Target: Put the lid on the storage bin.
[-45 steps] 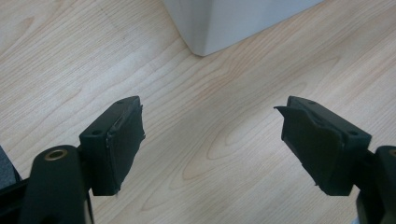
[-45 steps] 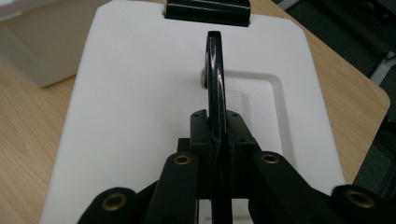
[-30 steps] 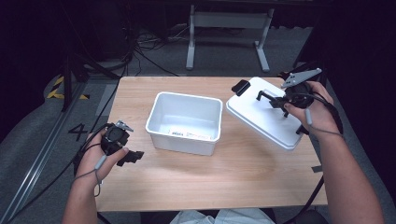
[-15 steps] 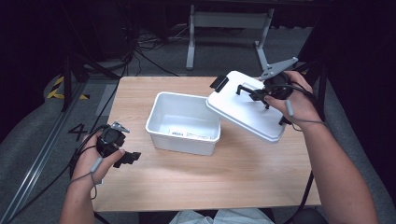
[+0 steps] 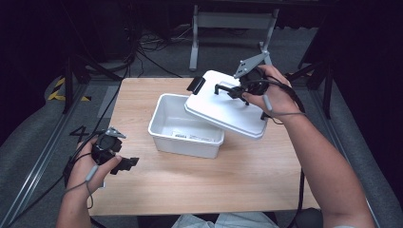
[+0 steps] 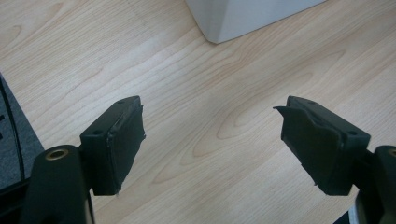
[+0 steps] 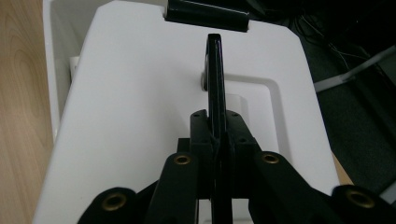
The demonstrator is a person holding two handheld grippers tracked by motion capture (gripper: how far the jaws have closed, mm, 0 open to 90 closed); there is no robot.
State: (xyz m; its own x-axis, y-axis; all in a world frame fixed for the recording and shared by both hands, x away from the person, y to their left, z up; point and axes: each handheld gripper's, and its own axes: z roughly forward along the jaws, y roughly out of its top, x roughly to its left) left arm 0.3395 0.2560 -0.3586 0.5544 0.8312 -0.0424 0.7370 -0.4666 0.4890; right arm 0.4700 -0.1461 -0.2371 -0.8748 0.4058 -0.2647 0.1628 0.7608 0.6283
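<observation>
Dark room, cables and a metal stand on the grey floor behind a light wooden table (image 5: 237, 175). White plastic box (image 5: 183, 137) sits near the table's middle, open side up, a label on its floor. Right gripper (image 5: 240, 90) is clamped on the black handle (image 7: 215, 79) of the white lid (image 5: 223, 109); in the right gripper view the jaws are pressed together with the thin handle between them. Lid is off the table, tilted, its near-left edge overlapping the box's right rim; can't tell if they touch. Black latch (image 5: 195, 84) on the lid's far end. Left gripper (image 5: 124, 164) rests low over the table's left front part, well apart from the box, jaws wide apart, only bare wood between them in the left gripper view.
</observation>
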